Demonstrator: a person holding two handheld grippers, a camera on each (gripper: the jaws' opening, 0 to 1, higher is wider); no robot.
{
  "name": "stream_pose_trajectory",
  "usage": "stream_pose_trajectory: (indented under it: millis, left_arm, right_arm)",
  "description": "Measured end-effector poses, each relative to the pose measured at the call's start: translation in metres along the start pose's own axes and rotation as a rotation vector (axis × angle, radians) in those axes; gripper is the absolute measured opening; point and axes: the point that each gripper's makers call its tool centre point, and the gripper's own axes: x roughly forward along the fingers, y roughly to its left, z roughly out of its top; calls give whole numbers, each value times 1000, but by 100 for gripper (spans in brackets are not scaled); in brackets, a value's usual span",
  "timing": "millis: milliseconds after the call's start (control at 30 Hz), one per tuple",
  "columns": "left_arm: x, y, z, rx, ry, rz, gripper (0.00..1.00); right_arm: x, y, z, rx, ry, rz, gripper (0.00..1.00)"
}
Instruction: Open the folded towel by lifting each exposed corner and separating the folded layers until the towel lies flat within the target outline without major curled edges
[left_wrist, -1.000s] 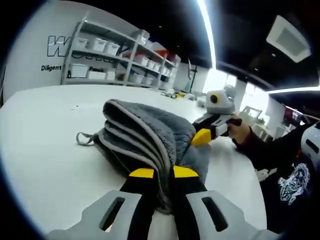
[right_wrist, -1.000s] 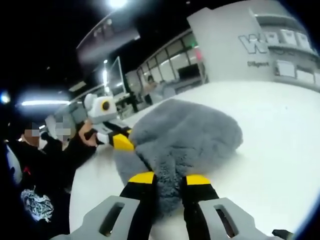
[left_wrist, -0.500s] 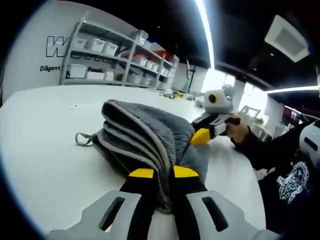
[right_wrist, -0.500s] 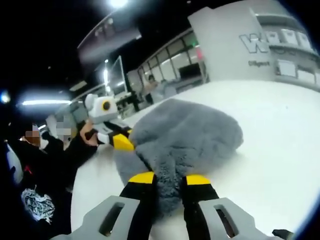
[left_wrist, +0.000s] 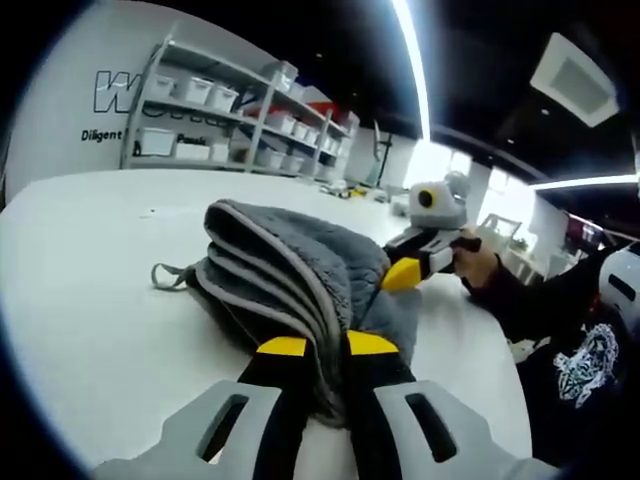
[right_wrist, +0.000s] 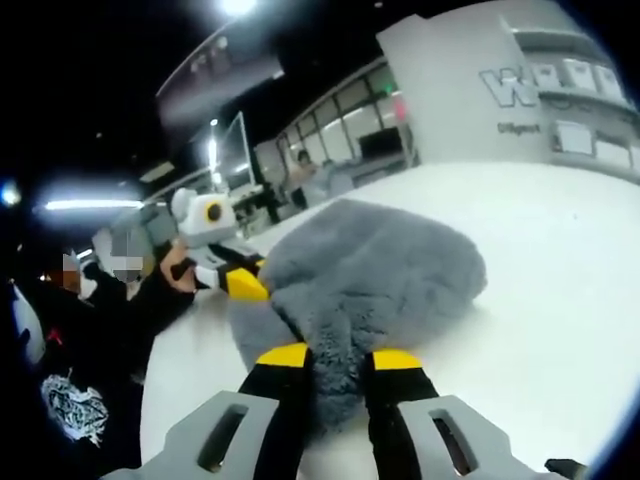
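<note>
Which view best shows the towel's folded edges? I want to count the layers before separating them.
The left gripper view: the grey towel presents its stacked, piped fold edges side-on, plus a hanging loop. The right gripper view shows the towel's fluffy rounded top, its layers hidden.

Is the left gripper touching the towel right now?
Touching. In the left gripper view, the left gripper has its fingers closed on a fold of the grey towel.
</note>
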Motion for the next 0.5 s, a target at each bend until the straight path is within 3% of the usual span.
stream_pose_trajectory:
  millis: [167,300,367,433,500]
  left_arm:
    - [0,4,1,-18,-5,14,14]
    - [-2,9,5,33,-35,46,23]
    - [-5,21,9,59,-50,130,35]
    - [-7,31,13,96,-59,185,58]
    - [-10,38,17,90,-84,219,77]
  right_arm:
    - [0,0,1,-36,-10,2,18]
    - [0,-5,5,-85,-29,-12,26]
    - [-1,-7,8,-126,-45,-26,34]
    - [-1,-8,8,-136,-48,-32,41]
    - [-1,-11,10,-139,-50,-43,54]
